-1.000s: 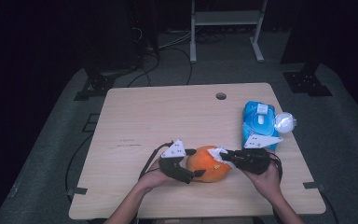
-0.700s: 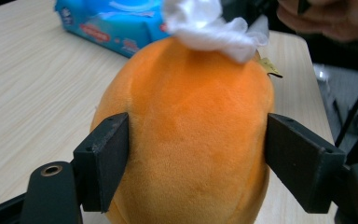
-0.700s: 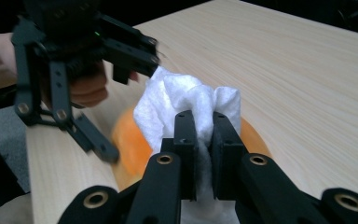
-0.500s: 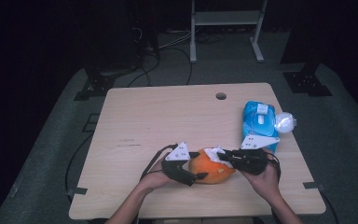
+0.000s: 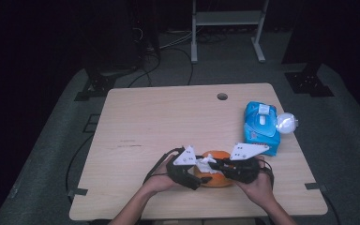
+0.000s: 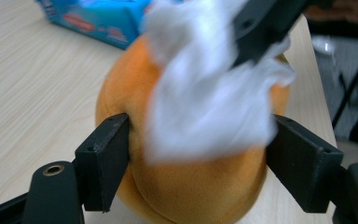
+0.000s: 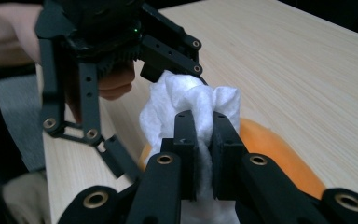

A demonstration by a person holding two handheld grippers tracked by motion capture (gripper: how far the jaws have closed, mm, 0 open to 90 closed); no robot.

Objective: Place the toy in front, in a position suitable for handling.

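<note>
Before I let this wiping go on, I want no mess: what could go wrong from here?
1. The left gripper clamps the rounded orange object only at its sides, so a hard wipe might squeeze it out of the jaws.
2. The right gripper pinches just a fold of the white wipe; it could pull free.
3. The object sits near the table's front edge and could drop off.

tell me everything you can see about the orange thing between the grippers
The orange object is rounded and dome-like, with a soft, matte, plush-looking surface and a faint seam. It rests on the wooden table near the front edge. The left hand-held gripper clamps its sides with both jaws. A crumpled white wipe, pinched by the right hand-held gripper, lies pressed on its top. What it is exactly cannot be told.
</note>
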